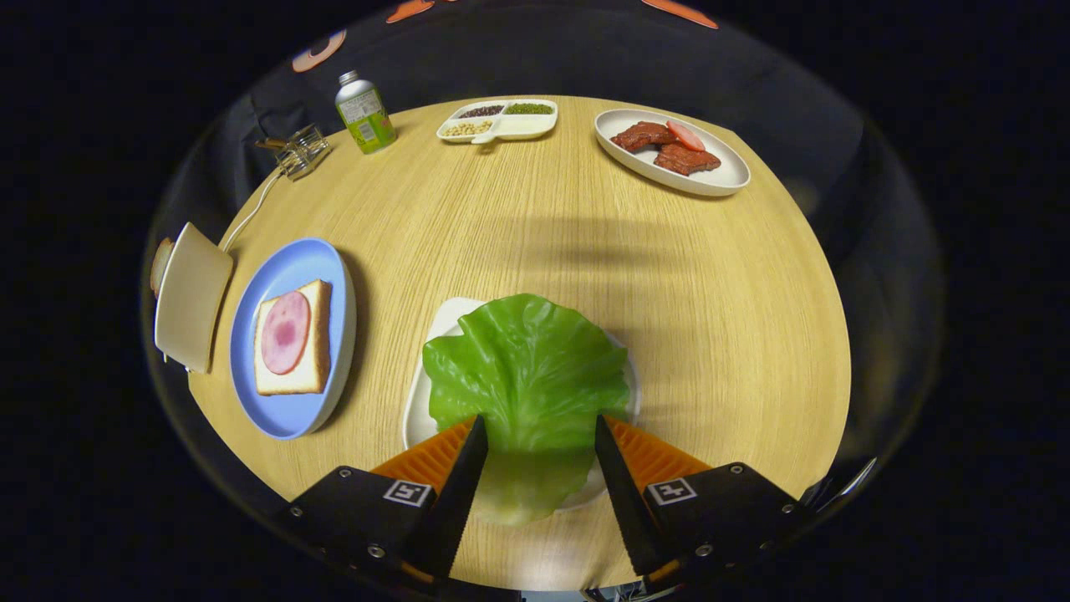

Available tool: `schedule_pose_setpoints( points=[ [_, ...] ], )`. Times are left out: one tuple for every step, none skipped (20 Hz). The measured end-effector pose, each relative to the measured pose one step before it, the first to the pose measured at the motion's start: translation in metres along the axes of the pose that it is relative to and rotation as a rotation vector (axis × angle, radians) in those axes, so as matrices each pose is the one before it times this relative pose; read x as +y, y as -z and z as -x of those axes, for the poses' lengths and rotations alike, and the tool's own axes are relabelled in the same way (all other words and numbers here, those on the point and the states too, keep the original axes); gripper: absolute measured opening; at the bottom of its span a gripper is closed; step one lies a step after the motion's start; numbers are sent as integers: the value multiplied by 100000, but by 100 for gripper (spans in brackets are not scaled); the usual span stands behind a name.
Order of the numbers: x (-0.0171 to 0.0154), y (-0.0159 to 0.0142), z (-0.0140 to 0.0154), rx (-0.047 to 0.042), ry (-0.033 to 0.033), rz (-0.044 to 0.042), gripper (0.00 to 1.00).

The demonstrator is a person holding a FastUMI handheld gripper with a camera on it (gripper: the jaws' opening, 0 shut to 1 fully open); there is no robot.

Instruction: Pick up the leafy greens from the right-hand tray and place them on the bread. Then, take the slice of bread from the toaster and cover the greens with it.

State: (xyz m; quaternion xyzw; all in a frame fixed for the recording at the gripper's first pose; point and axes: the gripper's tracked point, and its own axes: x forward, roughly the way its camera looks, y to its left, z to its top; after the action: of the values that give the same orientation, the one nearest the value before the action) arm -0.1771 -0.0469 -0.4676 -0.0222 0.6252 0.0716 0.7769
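Step one's being worked: the lettuce leaf [527, 376] is lying on its white tray [415, 414], being straddled by the gripper [535, 439], fingers spread, nothing clamped yet. Closing's probably needed next, then carrying left to the bread [292, 349].

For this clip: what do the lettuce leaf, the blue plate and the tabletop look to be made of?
Lettuce leaf, lying between the open tool fingers: probably a plastic or rubber replica, given its waxy sheen and even green. Blue plate under the bread with ham: smooth and matte, ceramic or melamine; the look leaves it open. Tabletop: light wood or wood-look laminate, with straight parallel grain lines.
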Motion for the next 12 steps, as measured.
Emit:
schedule_pose_setpoints(
  points=[
    [-22, -275, -204, -896, 93, 167, 77],
    [53, 69, -146, 589, -215, -429, 75],
    [38, -142, 238, -789, -79, -694, 74],
    [-120, 99, -11, 883, 28, 370, 73],
    [-16, -14, -93, -443, 298, 2, 72],
    [100, 47, 103, 506, 571, -786, 71],
    [58, 136, -14, 1138, 621, -1442, 70],
    [120, -43, 110, 487, 707, -1569, 66],
    [175, 134, -50, 352, 774, -920, 63],
    [206, 7, -23, -474, 481, -617, 56],
    [264, 56, 61, -1160, 656, -573, 53],
    [211, -24, 80, -1188, 354, -781, 46]
  ],
)
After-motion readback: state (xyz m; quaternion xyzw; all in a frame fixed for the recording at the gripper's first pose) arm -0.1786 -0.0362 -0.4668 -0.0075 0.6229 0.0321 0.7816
